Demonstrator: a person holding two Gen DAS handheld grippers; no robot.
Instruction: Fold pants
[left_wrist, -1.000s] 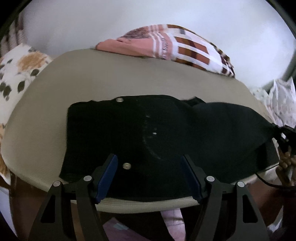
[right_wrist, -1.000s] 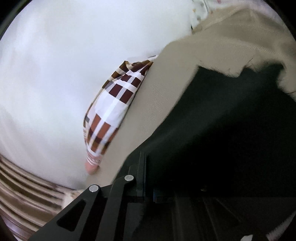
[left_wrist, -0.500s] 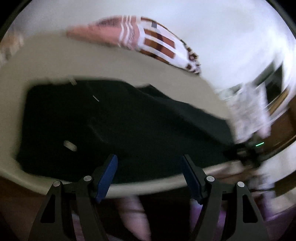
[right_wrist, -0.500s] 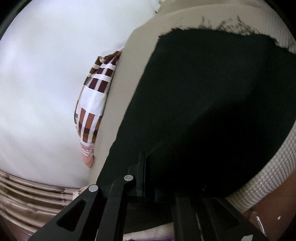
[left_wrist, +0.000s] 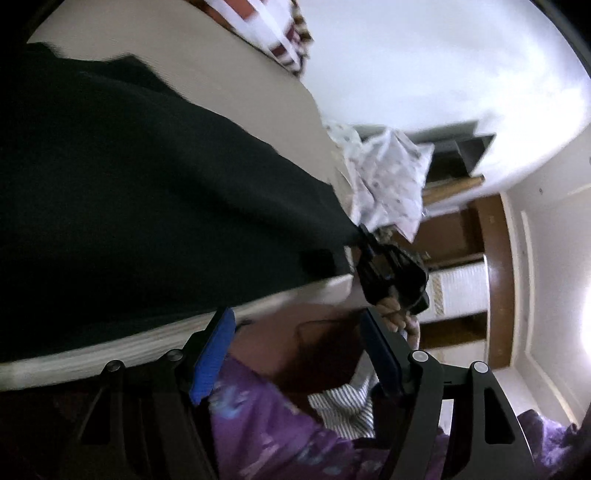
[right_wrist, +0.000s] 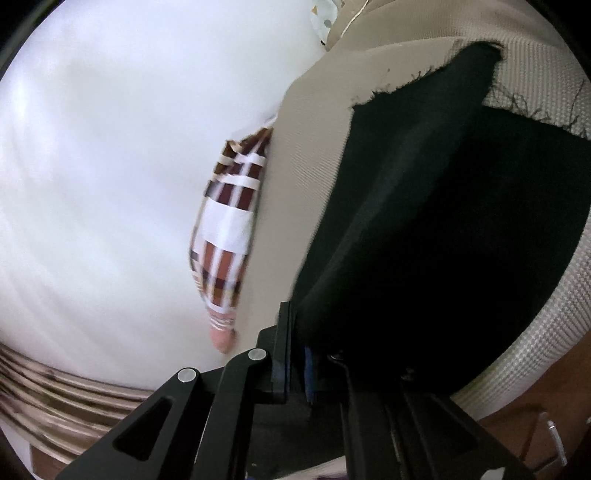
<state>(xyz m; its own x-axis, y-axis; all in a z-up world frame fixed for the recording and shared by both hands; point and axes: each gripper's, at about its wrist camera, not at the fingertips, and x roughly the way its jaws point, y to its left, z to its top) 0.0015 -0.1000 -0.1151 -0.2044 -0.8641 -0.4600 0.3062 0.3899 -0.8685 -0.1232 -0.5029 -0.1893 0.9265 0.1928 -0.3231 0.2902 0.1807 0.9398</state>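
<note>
Black pants (left_wrist: 140, 206) lie spread over a beige mattress (left_wrist: 236, 66). My left gripper (left_wrist: 295, 354) is open with nothing between its blue pads, off the near edge of the mattress, over purple clothing. In the left wrist view my right gripper (left_wrist: 364, 236) shows at the pants' far right end, pinching the cloth, a hand below it. From the right wrist the black pants (right_wrist: 461, 229) fill the right half and run taut into my right gripper (right_wrist: 301, 354), which is shut on their edge. A frayed hem (right_wrist: 424, 74) lies at the far end.
A brown-and-white checked cloth (right_wrist: 229, 236) lies along the mattress edge by the white wall. A pale floral pillow (left_wrist: 384, 177) sits past the right end of the mattress. A wooden door and cupboard (left_wrist: 491, 266) stand behind. The person's purple clothing (left_wrist: 280, 435) is below my left gripper.
My left gripper has swung right, off the pants' middle to the mattress's near edge, bringing the right gripper into view. The right gripper kept its grip and drew the pants taut.
</note>
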